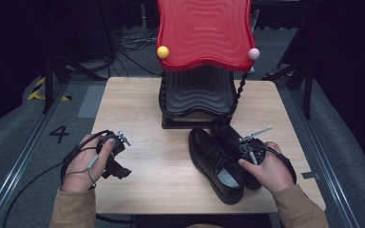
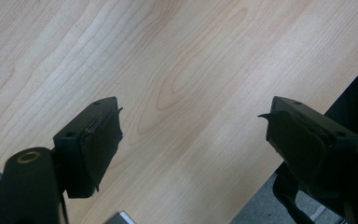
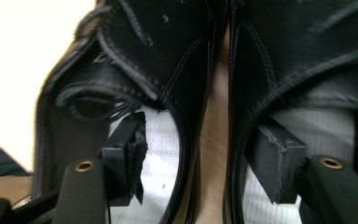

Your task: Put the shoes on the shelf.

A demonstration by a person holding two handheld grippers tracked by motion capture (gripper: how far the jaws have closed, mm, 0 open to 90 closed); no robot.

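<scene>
Pair of black leather lace-up shoes (image 1: 221, 159) side by side, lower right of light wooden table (image 1: 147, 118). Right gripper (image 3: 205, 158) spread wide, one jaw inside each shoe, pads pressing nothing. Left gripper (image 2: 193, 135) open, idle over bare wood. Risk: closing pinches both inner walls unevenly; one shoe slips, pair splays.

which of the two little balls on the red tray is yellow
The yellow ball sits at the left front corner of the wavy red plastic tray in the high view; the ball at the right front corner is pink.
</scene>
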